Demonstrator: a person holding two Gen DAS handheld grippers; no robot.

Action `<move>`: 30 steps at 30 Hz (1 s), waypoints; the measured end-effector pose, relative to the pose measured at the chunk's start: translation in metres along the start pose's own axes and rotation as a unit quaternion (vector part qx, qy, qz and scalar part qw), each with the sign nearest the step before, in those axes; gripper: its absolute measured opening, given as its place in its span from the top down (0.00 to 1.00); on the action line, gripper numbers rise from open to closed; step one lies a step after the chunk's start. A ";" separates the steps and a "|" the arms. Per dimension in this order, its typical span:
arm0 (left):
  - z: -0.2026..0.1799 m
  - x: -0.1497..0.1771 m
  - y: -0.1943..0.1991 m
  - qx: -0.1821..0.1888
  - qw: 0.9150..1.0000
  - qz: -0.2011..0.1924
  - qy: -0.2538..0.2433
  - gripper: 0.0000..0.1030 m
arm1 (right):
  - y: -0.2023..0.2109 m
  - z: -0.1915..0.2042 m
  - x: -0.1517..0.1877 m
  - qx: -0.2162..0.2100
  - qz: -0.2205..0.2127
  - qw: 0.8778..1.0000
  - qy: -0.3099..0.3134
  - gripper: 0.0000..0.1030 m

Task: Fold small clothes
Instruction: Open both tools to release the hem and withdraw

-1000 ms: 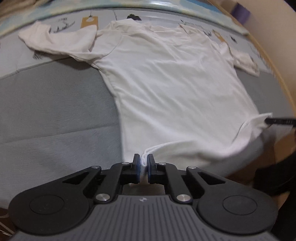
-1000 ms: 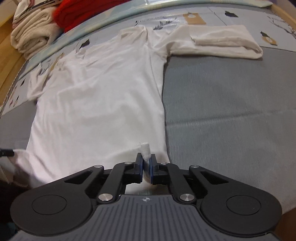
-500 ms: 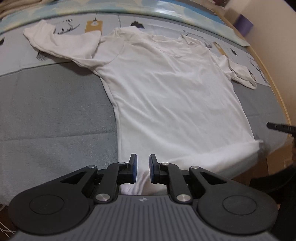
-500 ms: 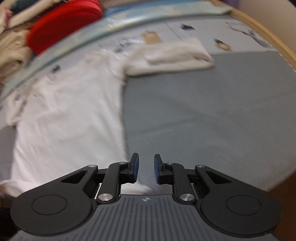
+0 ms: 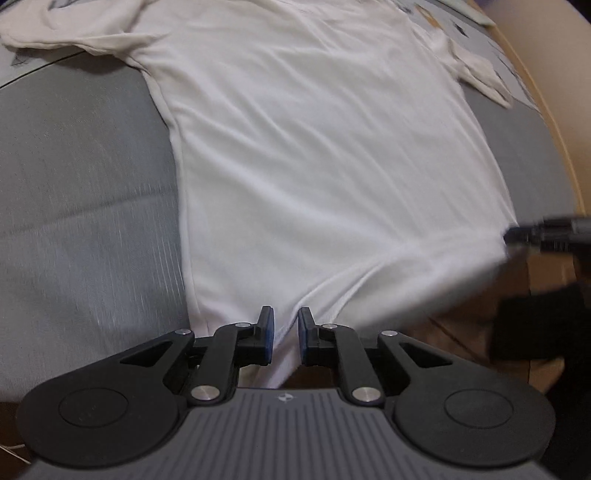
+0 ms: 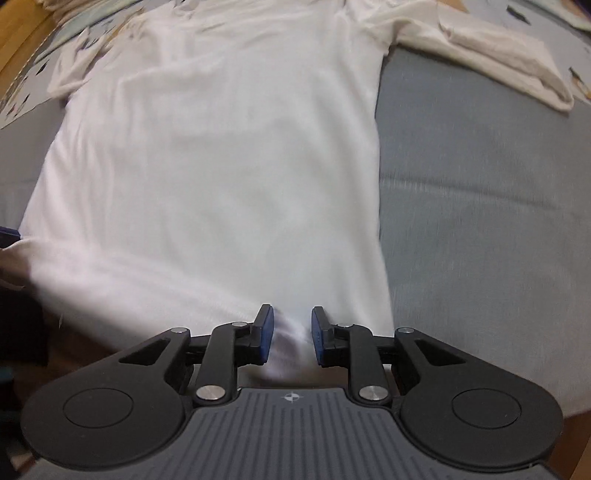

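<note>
Your white T-shirt (image 5: 332, 155) lies spread flat on the grey blanket (image 5: 81, 177), hem toward you, collar at the far end, and the bottom edge hangs just over the blanket's near edge. Its sleeve on your left (image 5: 66, 26) is stretched out past the blanket's far edge onto the patterned sheet; the sleeve on your right (image 6: 491, 55) lies folded over on itself at the blanket's far corner.

Your left gripper (image 5: 283, 334) sits over the hem near the shirt's left side seam. Its pads stand slightly apart, with a ridge of hem cloth between them but not pinched.

Your right gripper (image 6: 292, 338) is at the hem near the right side seam. Its jaws are opening, and a blurred tuft of hem lies loose in the gap.
</note>
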State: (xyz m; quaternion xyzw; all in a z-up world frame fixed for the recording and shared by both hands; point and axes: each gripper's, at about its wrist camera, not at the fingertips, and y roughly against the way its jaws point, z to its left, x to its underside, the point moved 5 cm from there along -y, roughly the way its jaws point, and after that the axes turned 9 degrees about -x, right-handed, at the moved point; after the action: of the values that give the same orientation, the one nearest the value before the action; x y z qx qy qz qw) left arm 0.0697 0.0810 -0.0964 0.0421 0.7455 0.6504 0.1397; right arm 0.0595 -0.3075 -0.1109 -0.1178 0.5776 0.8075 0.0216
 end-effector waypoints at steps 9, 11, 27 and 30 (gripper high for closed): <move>-0.013 -0.010 0.001 0.024 0.999 -0.035 0.002 0.87 | 0.022 0.005 -0.009 -0.020 -0.074 0.997 0.001 0.69; -0.021 -0.011 -0.005 0.020 0.999 -0.027 -0.015 0.87 | 0.010 0.012 -0.014 -0.014 -0.065 0.998 0.019 0.66; -0.052 -0.019 -0.008 -0.015 0.995 -0.060 -0.076 0.87 | 0.021 0.011 -0.001 0.022 -0.067 0.995 0.068 0.66; -0.057 -0.040 0.004 -0.044 0.990 -0.111 -0.074 0.85 | 0.037 0.004 -0.021 0.017 -0.125 0.991 0.033 0.66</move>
State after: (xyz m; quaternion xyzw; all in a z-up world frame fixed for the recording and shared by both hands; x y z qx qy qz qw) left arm 0.0920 0.0173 -0.0796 0.0012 0.7036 0.6584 0.2672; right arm 0.0733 -0.3142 -0.0711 -0.2152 0.5725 0.7841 0.1054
